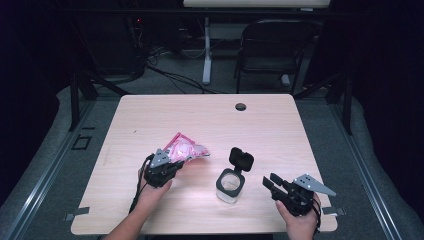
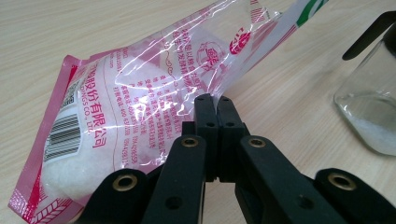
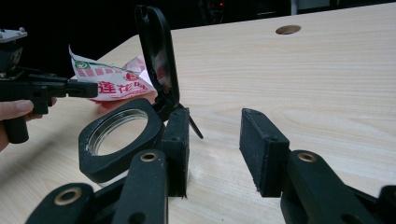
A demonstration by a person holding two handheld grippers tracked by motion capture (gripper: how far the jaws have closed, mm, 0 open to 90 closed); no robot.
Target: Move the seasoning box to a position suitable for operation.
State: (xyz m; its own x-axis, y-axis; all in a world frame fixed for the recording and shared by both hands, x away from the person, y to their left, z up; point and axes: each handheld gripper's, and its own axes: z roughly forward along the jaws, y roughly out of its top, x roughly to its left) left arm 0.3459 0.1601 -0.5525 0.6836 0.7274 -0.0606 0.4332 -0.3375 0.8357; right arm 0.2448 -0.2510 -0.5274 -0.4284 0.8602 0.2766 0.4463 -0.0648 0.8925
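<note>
1. Left gripper [image 1: 176,165] is clenched on the edge of a pink plastic bag [image 1: 184,148] of white powder, lying on the table [image 1: 150,115] left of centre.
2. Glass jar [image 1: 230,186], black lid [image 1: 241,160] flipped up, stands right of the bag, apart from it.
3. Right gripper [image 3: 215,149] is released, jaws apart just beside the jar.

Dark curtained lab: bare wooden table [image 1: 150,115], folding chair [image 1: 272,50], floor cables [image 1: 172,75].
</note>
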